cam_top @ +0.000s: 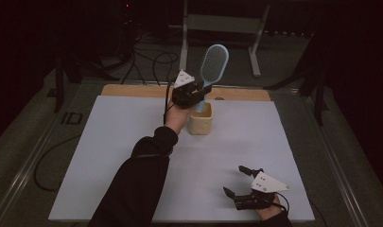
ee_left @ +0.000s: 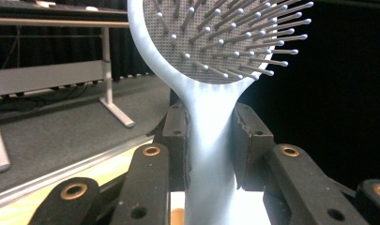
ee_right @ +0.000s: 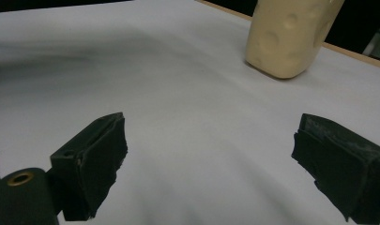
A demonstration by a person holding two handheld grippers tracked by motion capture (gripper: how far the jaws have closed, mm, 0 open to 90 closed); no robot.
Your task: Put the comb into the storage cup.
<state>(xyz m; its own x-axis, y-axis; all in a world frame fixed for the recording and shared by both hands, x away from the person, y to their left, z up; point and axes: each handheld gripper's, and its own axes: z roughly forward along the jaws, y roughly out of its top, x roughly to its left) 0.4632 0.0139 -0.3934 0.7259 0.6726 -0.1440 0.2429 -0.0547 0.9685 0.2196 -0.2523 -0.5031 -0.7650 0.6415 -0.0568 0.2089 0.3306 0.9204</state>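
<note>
Left tongs (cam_top: 202,90) clamp blue hairbrush (cam_top: 213,66) (no readable label); right tongs (cam_top: 242,180) gape empty.

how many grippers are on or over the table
2. The left gripper is at the far middle, above the cream cup, clamped on the blue brush handle. The right gripper rests open at the near right corner.

A wooden table (cam_top: 236,94) stands on grey carpet, its top almost wholly covered by a white sheet (cam_top: 108,156); only a strip of bare wood shows along the far edge. On the sheet, near that far edge, sits a squat cream-yellow cup (cam_top: 200,120) with dimpled sides, upright.
</note>
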